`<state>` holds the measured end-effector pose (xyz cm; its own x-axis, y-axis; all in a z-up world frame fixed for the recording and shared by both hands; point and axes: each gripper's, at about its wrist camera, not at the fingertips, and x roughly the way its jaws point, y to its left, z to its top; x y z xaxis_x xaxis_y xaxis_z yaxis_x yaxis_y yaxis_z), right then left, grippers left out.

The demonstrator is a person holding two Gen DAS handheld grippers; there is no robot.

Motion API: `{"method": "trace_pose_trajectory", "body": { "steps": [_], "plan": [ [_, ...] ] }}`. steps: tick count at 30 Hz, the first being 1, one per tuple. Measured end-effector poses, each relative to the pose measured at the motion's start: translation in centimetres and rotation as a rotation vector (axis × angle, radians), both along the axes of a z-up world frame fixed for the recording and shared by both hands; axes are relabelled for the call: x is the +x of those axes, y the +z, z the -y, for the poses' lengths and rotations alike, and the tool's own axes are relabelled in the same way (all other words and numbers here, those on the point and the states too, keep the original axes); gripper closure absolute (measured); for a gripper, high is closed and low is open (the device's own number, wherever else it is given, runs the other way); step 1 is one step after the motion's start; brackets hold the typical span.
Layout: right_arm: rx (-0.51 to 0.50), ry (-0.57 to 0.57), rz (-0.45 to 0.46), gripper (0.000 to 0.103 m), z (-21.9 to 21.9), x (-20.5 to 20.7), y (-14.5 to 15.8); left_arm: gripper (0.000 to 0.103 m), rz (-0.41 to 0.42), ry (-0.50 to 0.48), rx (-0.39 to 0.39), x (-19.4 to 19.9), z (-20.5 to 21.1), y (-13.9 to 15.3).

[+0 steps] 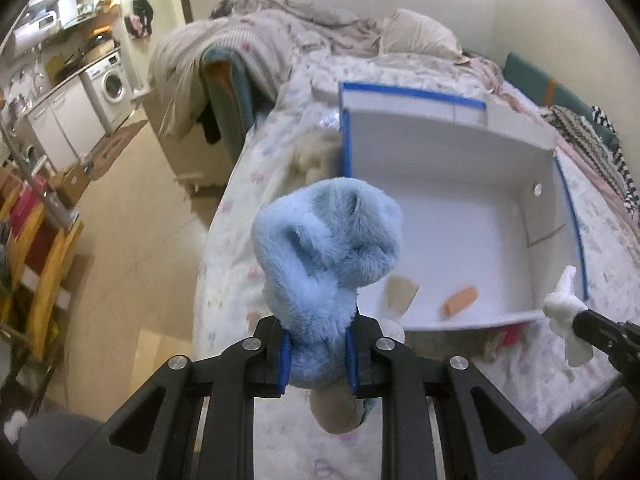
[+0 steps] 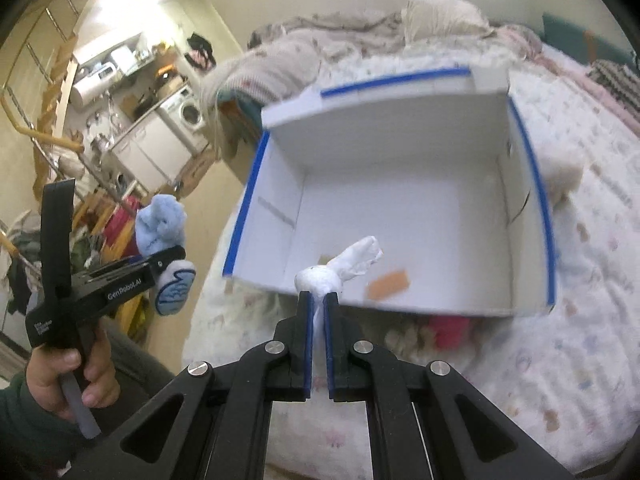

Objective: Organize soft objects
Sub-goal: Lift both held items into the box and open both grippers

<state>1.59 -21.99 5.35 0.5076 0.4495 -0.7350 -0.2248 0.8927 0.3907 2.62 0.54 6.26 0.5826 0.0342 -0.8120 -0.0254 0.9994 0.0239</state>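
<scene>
My left gripper (image 1: 319,354) is shut on a fluffy light-blue plush toy (image 1: 328,248), held up in front of the bed; its grey-and-blue foot hangs below the jaws. In the right wrist view this left gripper (image 2: 170,258) and the blue plush toy (image 2: 160,224) appear at the left, in a person's hand (image 2: 80,372). My right gripper (image 2: 318,300) is shut on a small white cloth toy (image 2: 340,268), just before the near wall of a white box (image 2: 400,184) with blue-taped edges. The white cloth toy (image 1: 564,308) also shows at the right of the left wrist view, beside the white box (image 1: 460,208).
The box lies on a bed with a pale patterned quilt (image 2: 580,320); two tan tape pieces (image 1: 460,300) stick to its floor. A red soft item (image 2: 448,328) and cream plush (image 1: 312,156) lie beside the box. Crumpled blankets (image 1: 280,24), a kitchen with washing machine (image 1: 112,84) and floor are left.
</scene>
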Motion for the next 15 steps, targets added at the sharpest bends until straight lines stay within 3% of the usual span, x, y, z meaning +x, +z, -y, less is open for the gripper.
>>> {"method": "trace_pose_trajectory", "body": {
  "steps": [8, 15],
  "plan": [
    [-0.002, -0.052, 0.082, 0.096, 1.8, 3.3, 3.3, 0.084, 0.051, -0.057, 0.007, 4.4, 2.6, 2.1],
    [-0.032, -0.076, 0.056, 0.096, 2.3, 7.8, 0.9, 0.084, 0.022, -0.093, 0.008, 8.7, 4.8, 0.2]
  ]
}}
